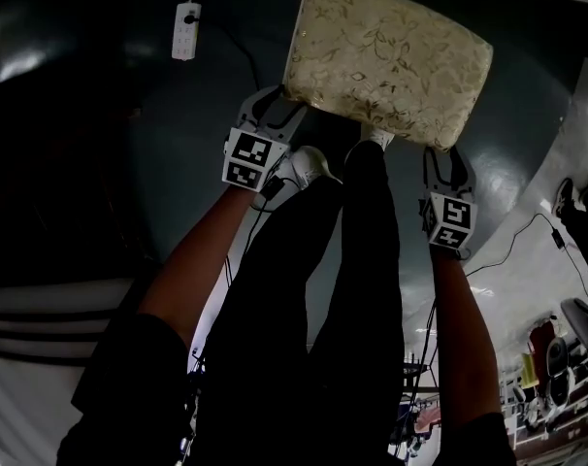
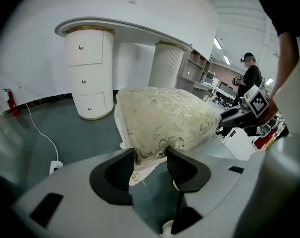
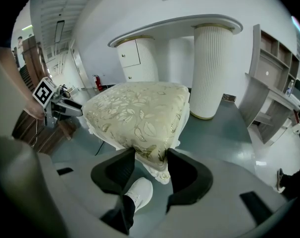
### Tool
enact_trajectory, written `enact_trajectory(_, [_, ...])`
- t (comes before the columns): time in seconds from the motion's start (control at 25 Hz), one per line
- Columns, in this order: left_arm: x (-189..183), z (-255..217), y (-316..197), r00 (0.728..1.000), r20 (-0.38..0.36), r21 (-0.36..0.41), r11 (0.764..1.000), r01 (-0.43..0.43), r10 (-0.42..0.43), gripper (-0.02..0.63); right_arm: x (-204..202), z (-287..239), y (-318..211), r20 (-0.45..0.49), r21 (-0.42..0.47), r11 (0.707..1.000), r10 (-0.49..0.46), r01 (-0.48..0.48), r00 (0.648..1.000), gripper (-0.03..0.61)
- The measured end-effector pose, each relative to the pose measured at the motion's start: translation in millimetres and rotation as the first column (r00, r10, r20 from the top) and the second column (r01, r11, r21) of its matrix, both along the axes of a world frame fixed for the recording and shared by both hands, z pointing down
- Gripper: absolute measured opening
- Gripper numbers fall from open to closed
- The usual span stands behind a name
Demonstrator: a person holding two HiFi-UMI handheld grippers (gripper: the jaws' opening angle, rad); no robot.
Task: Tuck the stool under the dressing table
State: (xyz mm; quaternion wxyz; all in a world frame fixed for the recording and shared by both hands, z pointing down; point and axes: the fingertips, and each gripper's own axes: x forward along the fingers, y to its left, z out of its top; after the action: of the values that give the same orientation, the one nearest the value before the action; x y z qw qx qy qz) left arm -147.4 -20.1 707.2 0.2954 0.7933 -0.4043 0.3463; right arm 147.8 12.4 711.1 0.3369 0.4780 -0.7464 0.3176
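The stool's cream and gold floral cushion (image 1: pixel 386 56) stands on the grey floor in front of me. My left gripper (image 1: pixel 284 100) grips its near left corner, and in the left gripper view (image 2: pixel 151 165) the fabric (image 2: pixel 165 118) is pinched between both black pads. My right gripper (image 1: pixel 440 158) has the near right corner, where the cushion (image 3: pixel 140 110) is squeezed between the pads (image 3: pixel 151 165). The white dressing table (image 2: pixel 125 31) with its curved top and drawer pedestal stands beyond the stool, also seen in the right gripper view (image 3: pixel 179 26). The stool's legs are hidden.
A white power strip (image 1: pixel 186 29) with its cord lies on the floor to the left. My white shoe (image 1: pixel 309 168) is just behind the stool. Open shelves (image 3: pixel 274 68) stand to the right of the table. A person (image 2: pixel 249 76) stands far off among desks.
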Motion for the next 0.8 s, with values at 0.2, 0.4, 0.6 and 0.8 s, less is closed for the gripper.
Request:
enact_trajectory(0.2, [-4.2, 0.2, -1.1, 1.0, 0.018, -0.005, 1.0, 0.011, -0.011, 0.215, -1.8, -0.3, 0.0, 0.011, 0.01, 1.0, 0.002, -0.002, 1.0, 0.229])
enact_trajectory(0.4, [-0.5, 2.1, 0.6, 1.0, 0.008, 0.005, 1.0, -0.001, 0.001, 0.216, 2.4, 4.4, -1.2, -0.002, 0.023, 1.0, 0.018, -0.018, 1.0, 0.227])
enact_trajectory(0.6, [0.8, 2.2, 3.0, 1.0, 0.009, 0.007, 1.0, 0.002, -0.002, 0.215, 1.7, 1.7, -2.5, 0.0, 0.021, 1.0, -0.006, 0.006, 1.0, 0.227])
enact_trajectory(0.8, [-1.6, -0.6, 1.8, 0.999, 0.017, 0.025, 0.999, 0.038, -0.038, 0.215, 2.3, 0.9, -3.1, 0.009, 0.034, 0.999, 0.002, -0.002, 1.0, 0.227])
